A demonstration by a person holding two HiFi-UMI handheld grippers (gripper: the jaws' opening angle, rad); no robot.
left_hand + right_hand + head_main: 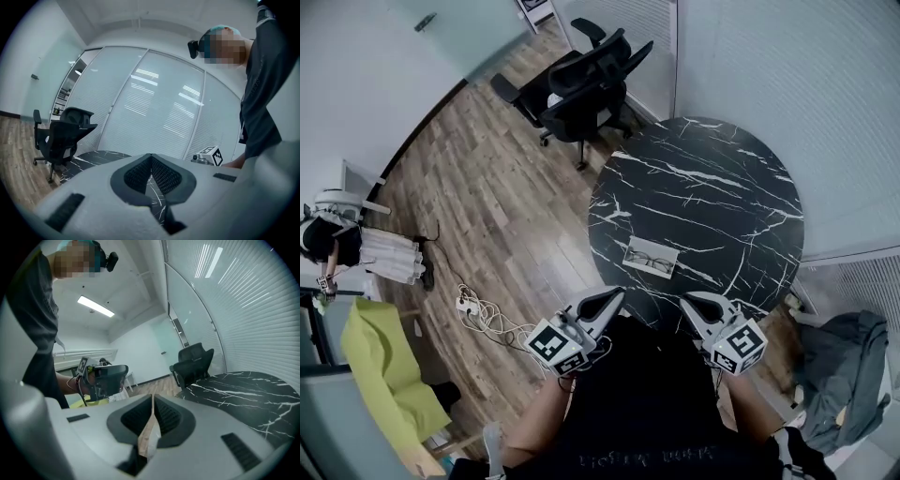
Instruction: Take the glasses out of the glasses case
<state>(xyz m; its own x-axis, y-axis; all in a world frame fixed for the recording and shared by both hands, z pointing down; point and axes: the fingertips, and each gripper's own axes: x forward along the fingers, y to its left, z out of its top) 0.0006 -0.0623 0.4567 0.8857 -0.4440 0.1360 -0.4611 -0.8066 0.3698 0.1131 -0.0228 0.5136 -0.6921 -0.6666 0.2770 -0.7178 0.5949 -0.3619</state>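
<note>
The left gripper (607, 300) has its fingers (136, 176) closed tip to tip with nothing between them, and the right gripper (698, 306) likewise has its fingers (135, 418) pressed together and empty. The case (652, 256) lies flat on the counter (722, 187) ahead of both pairs of fingers, roughly midway between them and apart from each. The glasses (649, 262) show inside it.

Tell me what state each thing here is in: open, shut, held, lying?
left gripper: shut, empty.
right gripper: shut, empty.
glasses case: apparently open, flat on the table.
glasses: lying in the case, untouched.
office chair: upright, unoccupied, beside the table.
</note>
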